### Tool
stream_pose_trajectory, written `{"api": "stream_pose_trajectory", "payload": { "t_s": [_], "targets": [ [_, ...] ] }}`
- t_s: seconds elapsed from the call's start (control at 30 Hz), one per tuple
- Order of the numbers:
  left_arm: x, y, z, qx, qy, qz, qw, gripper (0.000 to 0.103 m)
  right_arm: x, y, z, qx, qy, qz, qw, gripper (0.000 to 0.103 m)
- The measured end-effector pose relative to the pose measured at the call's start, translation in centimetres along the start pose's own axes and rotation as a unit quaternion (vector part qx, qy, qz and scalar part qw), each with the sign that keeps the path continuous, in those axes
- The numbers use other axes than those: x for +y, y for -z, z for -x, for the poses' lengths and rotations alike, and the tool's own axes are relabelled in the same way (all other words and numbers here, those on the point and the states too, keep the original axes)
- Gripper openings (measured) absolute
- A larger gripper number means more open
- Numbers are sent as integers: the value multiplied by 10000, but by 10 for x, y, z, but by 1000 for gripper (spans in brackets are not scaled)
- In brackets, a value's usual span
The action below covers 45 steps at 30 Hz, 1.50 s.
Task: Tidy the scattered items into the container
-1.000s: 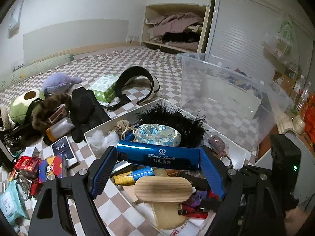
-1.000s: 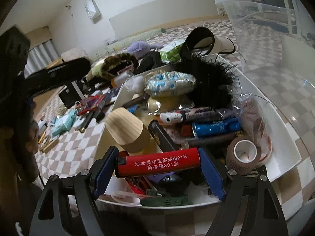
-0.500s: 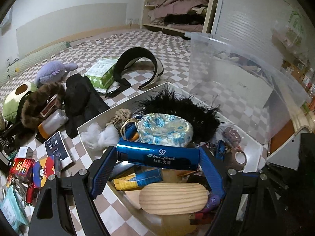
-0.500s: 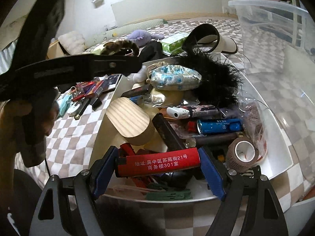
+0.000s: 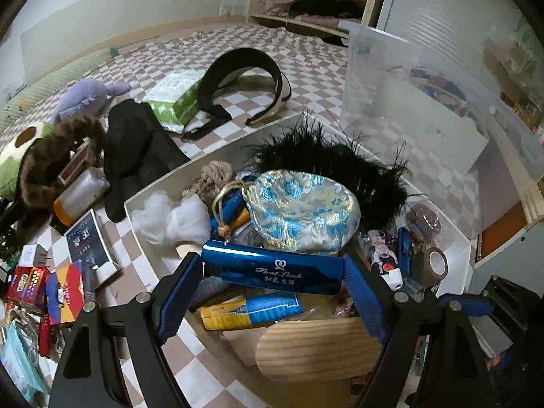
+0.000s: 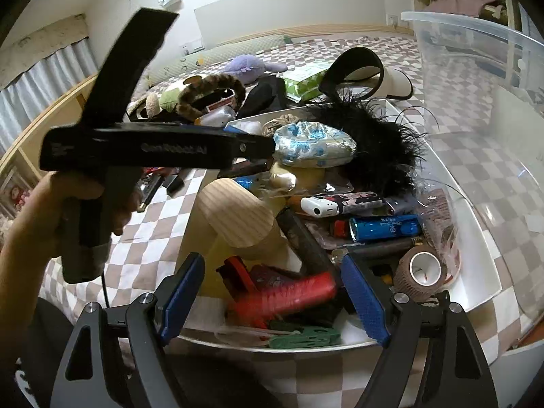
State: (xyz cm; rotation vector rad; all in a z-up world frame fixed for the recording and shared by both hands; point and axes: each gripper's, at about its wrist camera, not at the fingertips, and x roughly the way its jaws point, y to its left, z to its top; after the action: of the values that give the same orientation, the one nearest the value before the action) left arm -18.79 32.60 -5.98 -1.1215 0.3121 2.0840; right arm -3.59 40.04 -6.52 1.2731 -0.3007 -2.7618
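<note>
1. Left of the white container, loose items lie on the checked floor: a purple plush, a furry brown band, a black cloth, a green tissue pack and a black visor.
2. The left gripper has its fingers clamped on the ends of a blue tube, held above the container's contents.
3. Beneath the blue tube lie a blue-and-gold pouch, black feathers and a wooden block.
4. The right gripper hangs over the container's near edge, its fingers apart; a blurred red tube lies tilted between them, touching neither pad.
5. A roll of brown tape sits at the container's right side.
6. A clear plastic bin stands to the right.
</note>
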Motion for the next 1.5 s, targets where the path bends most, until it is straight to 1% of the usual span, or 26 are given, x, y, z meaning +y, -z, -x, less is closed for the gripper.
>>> {"api": "stream_pose_trajectory", "payload": {
  "t_s": [0.23,0.3,0.33,0.67,0.73,0.77,0.8,0.9,1.1,1.33,1.5],
  "targets": [
    [-1,2,-4,44,-25,-25,10000,85,-2,-1,6,-55,-56,-120,9999,83],
    [-2,3,-3,16,-73,-44,10000,95,-2,0,7,-57,-56,-151,9999,83],
    [-3,3,-2,-18,-108,-58,9999,95,-2,0,8,-57,-45,-156,9999,83],
    [-5,6,10,-155,-142,-54,9998,95,-1,2,8,-72,-24,-222,9997,83],
    [-5,7,14,-203,-182,-58,9996,99,0,3,8,-110,48,-194,9997,84],
    [-6,8,16,-252,-202,-63,9995,103,1,3,9,-134,92,-176,9997,89],
    [-6,9,19,-296,-218,-67,9993,103,2,4,10,-185,172,-148,9996,103],
    [-6,10,25,-348,-278,-24,9990,103,2,4,12,-389,385,-72,9985,103],
    [-8,14,45,-601,-256,76,9978,103,-3,1,17,-565,591,-164,9965,103],
    [-18,17,76,-896,-174,106,9958,103,-4,1,28,-583,847,-177,9945,103],
    [-23,21,105,-1129,-101,174,9934,103,3,1,40,-640,942,-119,9934,103]
  ]
}}
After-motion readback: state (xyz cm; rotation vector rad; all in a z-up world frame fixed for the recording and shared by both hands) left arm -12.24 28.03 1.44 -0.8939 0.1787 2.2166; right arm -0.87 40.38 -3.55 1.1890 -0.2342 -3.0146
